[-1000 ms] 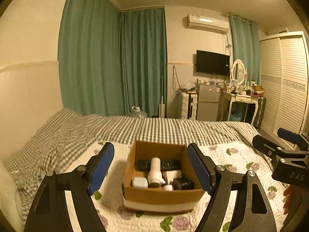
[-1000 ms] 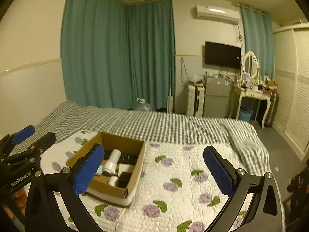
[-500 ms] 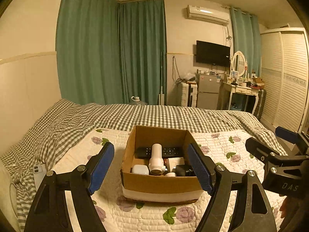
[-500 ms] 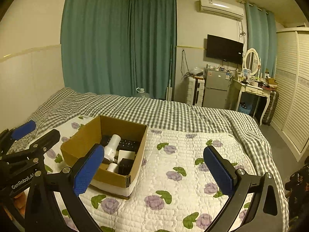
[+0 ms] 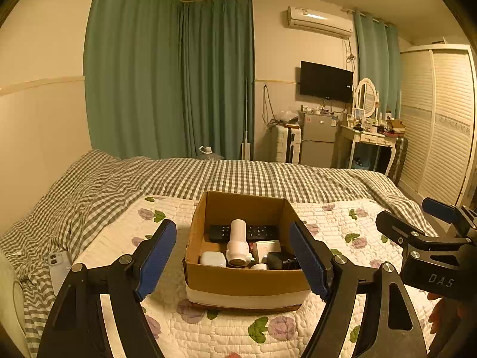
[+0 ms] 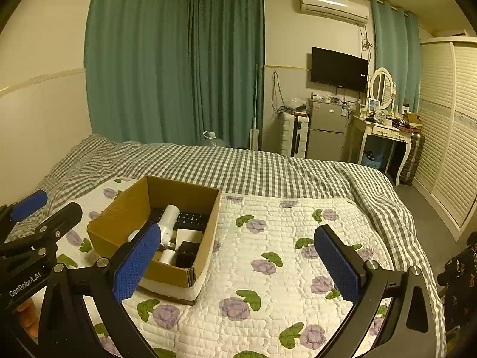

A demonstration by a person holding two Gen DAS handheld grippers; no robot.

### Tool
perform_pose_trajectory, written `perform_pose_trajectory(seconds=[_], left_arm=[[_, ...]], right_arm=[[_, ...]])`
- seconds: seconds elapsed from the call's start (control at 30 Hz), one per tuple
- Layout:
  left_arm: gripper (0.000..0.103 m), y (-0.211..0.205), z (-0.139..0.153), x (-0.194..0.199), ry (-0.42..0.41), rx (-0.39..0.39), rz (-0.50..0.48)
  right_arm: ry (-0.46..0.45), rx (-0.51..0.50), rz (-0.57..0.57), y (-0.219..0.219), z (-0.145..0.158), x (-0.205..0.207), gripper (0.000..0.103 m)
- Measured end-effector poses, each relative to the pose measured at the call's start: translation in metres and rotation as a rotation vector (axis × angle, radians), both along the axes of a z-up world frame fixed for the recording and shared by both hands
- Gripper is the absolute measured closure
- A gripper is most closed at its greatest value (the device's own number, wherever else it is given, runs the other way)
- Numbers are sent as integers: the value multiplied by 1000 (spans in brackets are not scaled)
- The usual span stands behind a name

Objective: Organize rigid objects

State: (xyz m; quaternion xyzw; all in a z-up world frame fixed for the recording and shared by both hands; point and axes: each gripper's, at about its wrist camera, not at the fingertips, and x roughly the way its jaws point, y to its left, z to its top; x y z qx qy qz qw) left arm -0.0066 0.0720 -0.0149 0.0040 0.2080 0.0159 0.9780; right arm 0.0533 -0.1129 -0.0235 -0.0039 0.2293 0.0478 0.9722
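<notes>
A bed (image 5: pixel 268 179) fills the room, its grey check sheet half covered by a white quilt (image 6: pixel 283 262) with purple flowers. Green curtains (image 5: pixel 167 77) hang behind, a TV (image 5: pixel 325 81) on the wall, a small fridge (image 5: pixel 317 140) under it, and a dressing table (image 5: pixel 369 137) with an oval mirror off to the right. A white phone (image 5: pixel 59 265) lies on the sheet at the left edge of the quilt.

On the quilt sits the box (image 5: pixel 244 280), open-topped cardboard with a white band round its base. Inside: a black remote (image 5: pixel 259 232) along the far wall, a white bottle (image 5: pixel 237 243) lying across it, a white case (image 5: pixel 213 259) near the front left, and a black block (image 5: pixel 280 261) front right.

The left tool (image 5: pixel 235 264) hangs in front of the box, blue pads spread wide, gripping nothing. The right tool (image 6: pixel 235 265) hovers to the right of the box over bare quilt, also wide and empty; its left pad (image 6: pixel 135 261) covers part of the box in that view.
</notes>
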Motion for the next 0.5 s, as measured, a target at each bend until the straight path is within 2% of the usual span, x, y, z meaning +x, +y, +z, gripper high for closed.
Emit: perform_pose_trajectory(seconds=[0.5], left_arm=[[22,1,-2,1,10,-7,4]], right_arm=[[3,-12,-16,3,2,0,0]])
